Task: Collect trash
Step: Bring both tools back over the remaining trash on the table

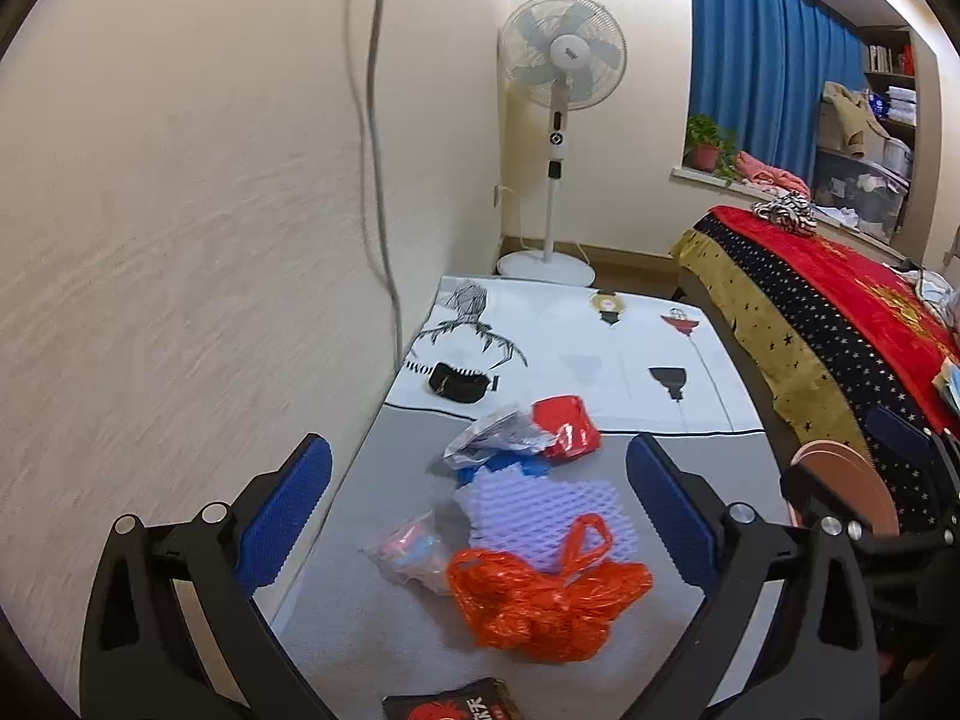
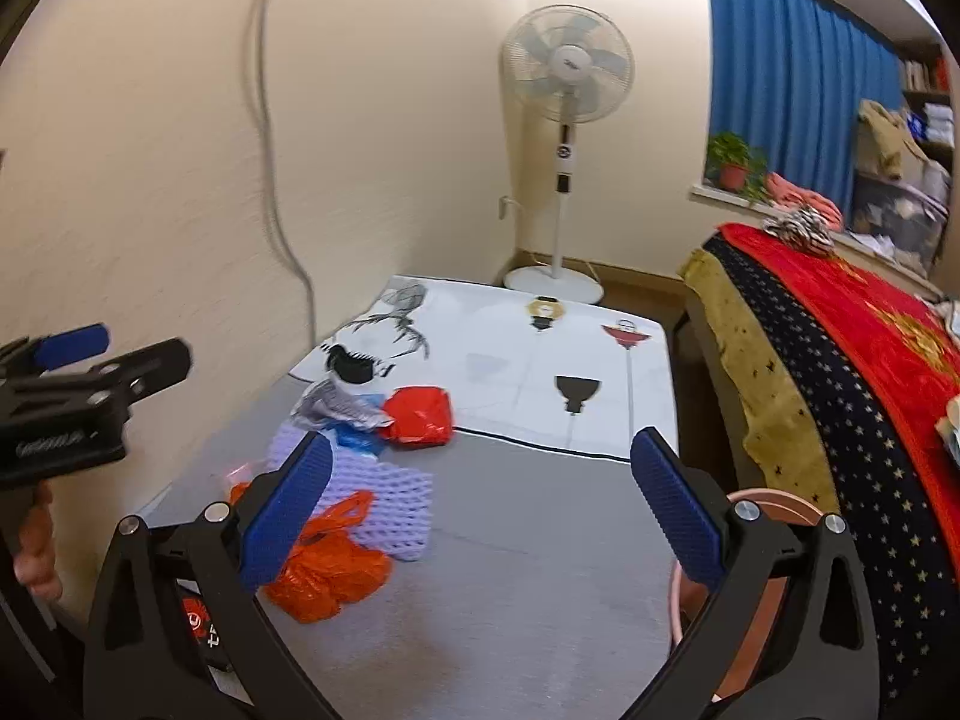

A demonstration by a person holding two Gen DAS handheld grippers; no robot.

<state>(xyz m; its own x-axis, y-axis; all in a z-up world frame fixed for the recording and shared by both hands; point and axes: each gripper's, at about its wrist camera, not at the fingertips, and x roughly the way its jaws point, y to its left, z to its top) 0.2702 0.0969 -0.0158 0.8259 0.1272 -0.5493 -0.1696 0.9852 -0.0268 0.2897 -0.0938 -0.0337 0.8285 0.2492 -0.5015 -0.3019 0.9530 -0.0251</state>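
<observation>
Both claws spread wide, holding nothing: left gripper [image 1: 477,504] hovers just above the orange bag [image 1: 540,600], foam net [image 1: 540,513] between its fingers; right gripper [image 2: 480,501] right of that pile.

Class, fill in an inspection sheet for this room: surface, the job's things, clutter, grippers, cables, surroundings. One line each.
Surface: grey mat on the floor, white printed mat beyond it.
Job's things: orange bag, lilac foam net, red bag, silver wrapper, clear wrapper, black packet, all loose on the grey mat.
Clutter: black pouch on the white mat; pink bin by the bed.
Grippers: left gripper open, empty; right gripper open, empty.
Cables: grey cable down the wall.
Surroundings: fan, blue curtain, bed, potted plant.
</observation>
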